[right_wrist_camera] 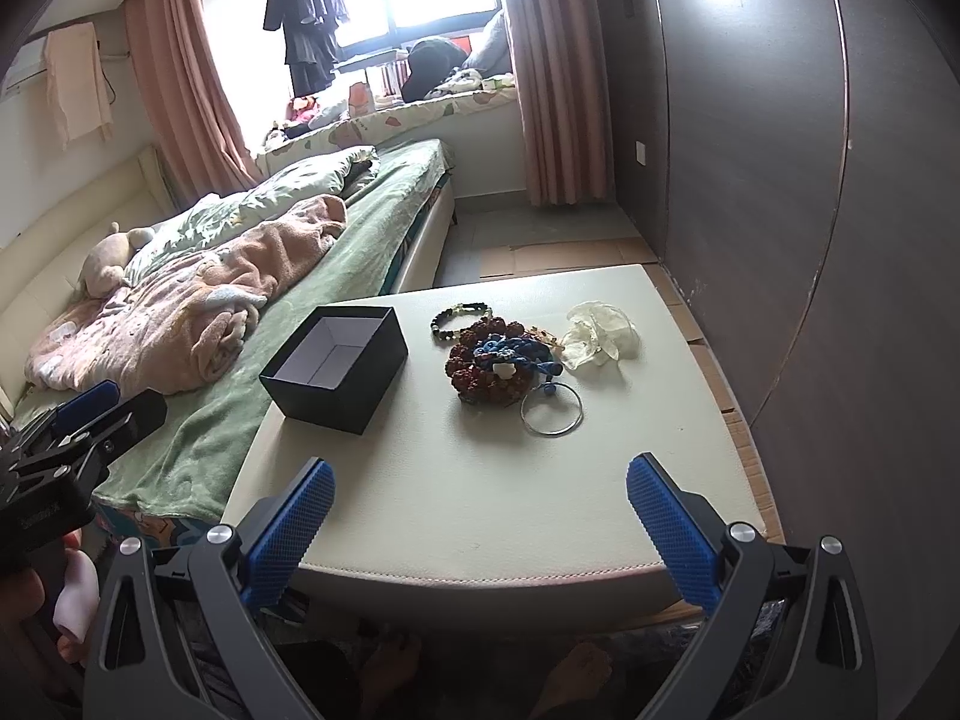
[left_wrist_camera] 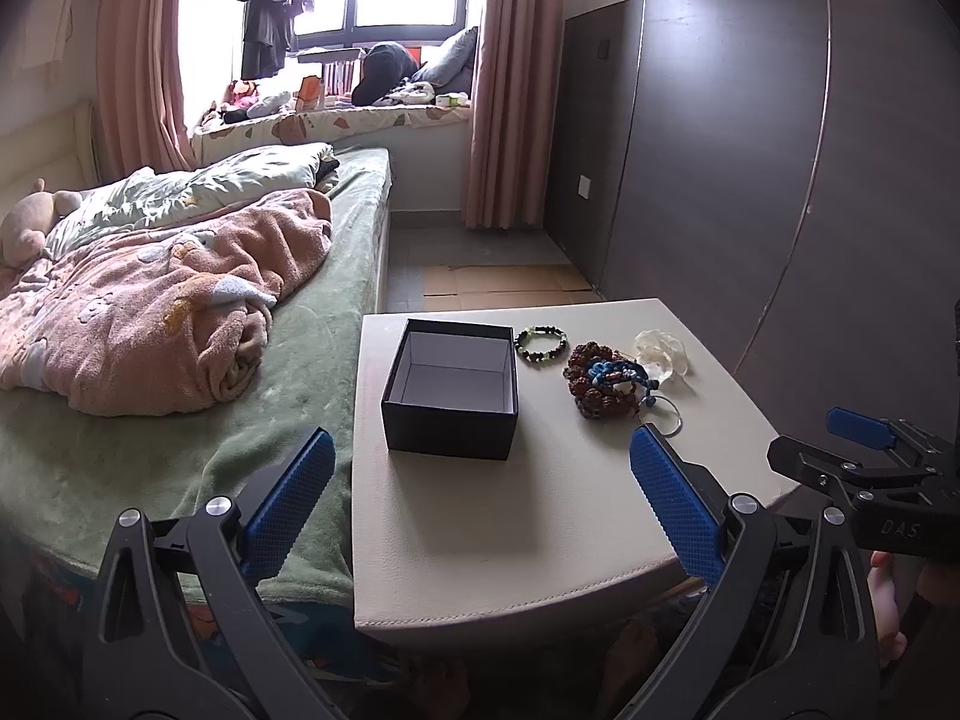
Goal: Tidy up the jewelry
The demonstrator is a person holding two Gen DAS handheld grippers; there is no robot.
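Note:
An open black box with a pale empty inside stands on the left part of a cream table. To its right lie a green and black bead bracelet, a brown bead bracelet with a blue braided piece on it, a silver ring bangle and a clear pale piece. My left gripper and right gripper are both open and empty, hovering over the table's near edge.
A bed with a green cover and a pink blanket adjoins the table's left side. A dark wardrobe wall runs along the right. The right gripper shows at the left wrist view's right edge.

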